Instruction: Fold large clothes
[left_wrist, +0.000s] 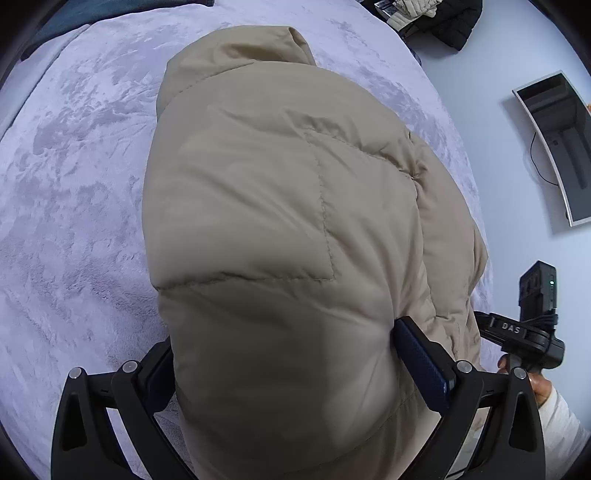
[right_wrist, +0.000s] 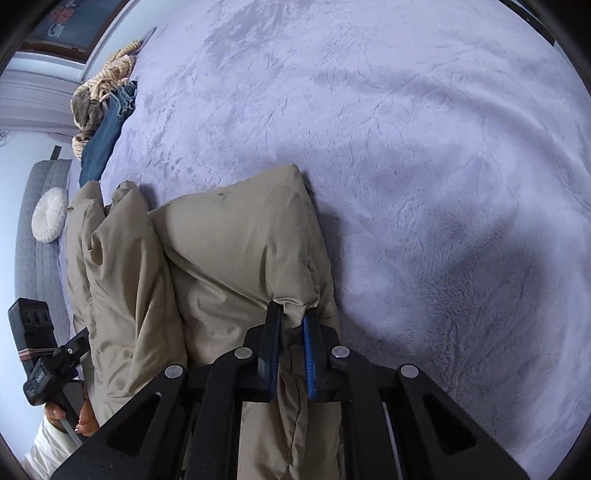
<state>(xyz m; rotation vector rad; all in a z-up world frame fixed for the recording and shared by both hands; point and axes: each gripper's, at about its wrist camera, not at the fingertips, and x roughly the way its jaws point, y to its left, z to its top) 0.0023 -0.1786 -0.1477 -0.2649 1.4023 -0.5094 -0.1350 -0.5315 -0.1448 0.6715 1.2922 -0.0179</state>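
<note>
A beige puffer jacket (left_wrist: 280, 206) lies bunched on a lilac plush blanket (left_wrist: 74, 177). My left gripper (left_wrist: 284, 354) has its jaws spread wide around a thick puffy fold of the jacket, the right blue pad (left_wrist: 424, 362) pressing into the fabric and the left pad hidden by it. In the right wrist view the jacket (right_wrist: 229, 251) fills the lower left. My right gripper (right_wrist: 293, 314) is shut on a gathered edge of the jacket, pinched between the blue pads. The other gripper shows at each view's edge (left_wrist: 532, 332) (right_wrist: 48, 362).
The blanket (right_wrist: 424, 166) spreads wide to the right and beyond. Jeans (right_wrist: 107, 129) and striped cloth (right_wrist: 107, 77) lie at its far left edge. Dark and light clothes (left_wrist: 436, 14) lie on the floor beyond, near a mirror (left_wrist: 557, 147). A grey cushion with a white round pillow (right_wrist: 50, 214) sits left.
</note>
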